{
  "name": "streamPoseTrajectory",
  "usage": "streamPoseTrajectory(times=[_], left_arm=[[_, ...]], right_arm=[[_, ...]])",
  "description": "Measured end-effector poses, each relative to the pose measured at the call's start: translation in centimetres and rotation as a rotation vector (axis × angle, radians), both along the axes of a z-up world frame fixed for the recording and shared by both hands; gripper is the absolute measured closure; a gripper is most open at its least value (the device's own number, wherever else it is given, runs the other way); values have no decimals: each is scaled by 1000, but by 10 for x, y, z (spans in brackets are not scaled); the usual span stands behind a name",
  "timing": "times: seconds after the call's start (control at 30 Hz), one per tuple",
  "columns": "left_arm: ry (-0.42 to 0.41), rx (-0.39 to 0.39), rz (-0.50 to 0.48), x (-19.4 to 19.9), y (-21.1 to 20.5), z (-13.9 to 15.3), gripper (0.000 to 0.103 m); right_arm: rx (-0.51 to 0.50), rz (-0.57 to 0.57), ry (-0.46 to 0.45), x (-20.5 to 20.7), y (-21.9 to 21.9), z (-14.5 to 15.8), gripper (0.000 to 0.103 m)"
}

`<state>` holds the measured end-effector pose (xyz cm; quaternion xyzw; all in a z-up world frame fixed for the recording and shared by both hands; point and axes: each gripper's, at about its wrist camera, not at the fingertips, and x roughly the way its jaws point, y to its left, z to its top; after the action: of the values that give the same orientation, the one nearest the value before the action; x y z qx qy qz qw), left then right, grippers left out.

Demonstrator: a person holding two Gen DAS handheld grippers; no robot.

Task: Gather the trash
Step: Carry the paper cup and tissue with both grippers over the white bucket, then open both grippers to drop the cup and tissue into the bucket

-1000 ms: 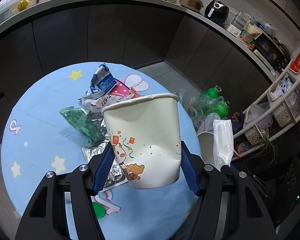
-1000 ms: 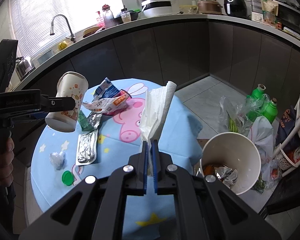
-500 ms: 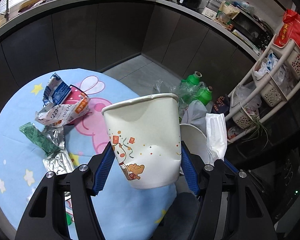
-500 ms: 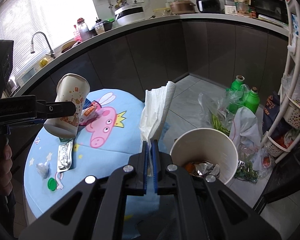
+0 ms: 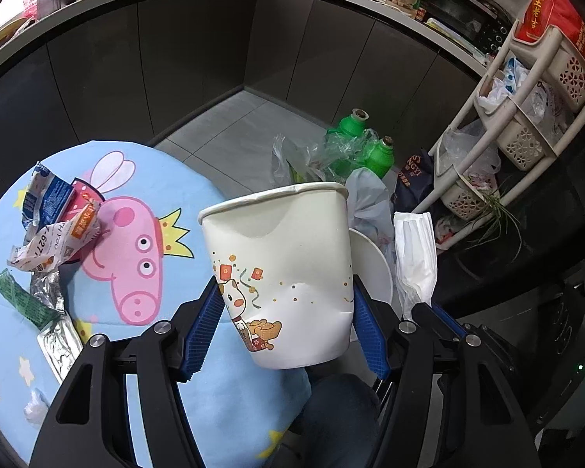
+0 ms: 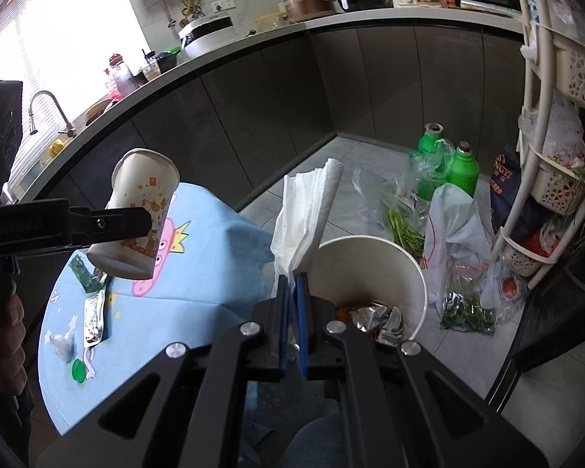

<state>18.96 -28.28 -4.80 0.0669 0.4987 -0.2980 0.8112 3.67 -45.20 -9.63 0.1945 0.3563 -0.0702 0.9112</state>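
Note:
My left gripper (image 5: 282,312) is shut on a dented white paper cup (image 5: 284,273) with cartoon prints, held in the air over the right edge of the round blue table (image 5: 234,401). The cup also shows in the right wrist view (image 6: 136,214). My right gripper (image 6: 291,288) is shut on a folded white tissue (image 6: 304,210) that stands up from the jaws, just left of the rim of a white trash bucket (image 6: 374,269) on the floor. The bucket holds foil and wrappers. The tissue (image 5: 415,257) shows right of the cup in the left wrist view.
Wrappers (image 5: 58,218), a green packet (image 5: 23,300), a foil sachet (image 5: 58,347) and a green cap (image 6: 78,370) lie on the table. Green bottles (image 6: 444,163), plastic bags (image 6: 460,234) and a basket rack (image 6: 553,179) stand beyond the bucket. Dark cabinets run behind.
Both grippers have swung right, off the table centre toward the bucket. The tissue now stands beside the bucket rim. The cup has moved to the table's right edge.

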Motion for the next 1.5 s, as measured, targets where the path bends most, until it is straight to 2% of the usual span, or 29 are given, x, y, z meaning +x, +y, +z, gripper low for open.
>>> streamPoseTrajectory(times=[0.53, 1.07, 1.3, 1.4, 1.47, 1.5], left_arm=[[33, 75, -101, 7, -71, -51, 43], [142, 170, -149, 22, -110, -119, 42], [147, 202, -154, 25, -119, -138, 41], [146, 203, -151, 28, -121, -142, 38], [131, 197, -150, 29, -121, -141, 35], [119, 191, -149, 29, -121, -140, 27]], right_arm=[[84, -84, 76, 5, -50, -54, 97], [171, -100, 166, 20, -74, -115, 97], [182, -92, 199, 33, -77, -135, 96], [166, -93, 202, 35, -76, -140, 88], [154, -90, 197, 36, -76, -140, 64], [142, -91, 195, 36, -76, -140, 57]])
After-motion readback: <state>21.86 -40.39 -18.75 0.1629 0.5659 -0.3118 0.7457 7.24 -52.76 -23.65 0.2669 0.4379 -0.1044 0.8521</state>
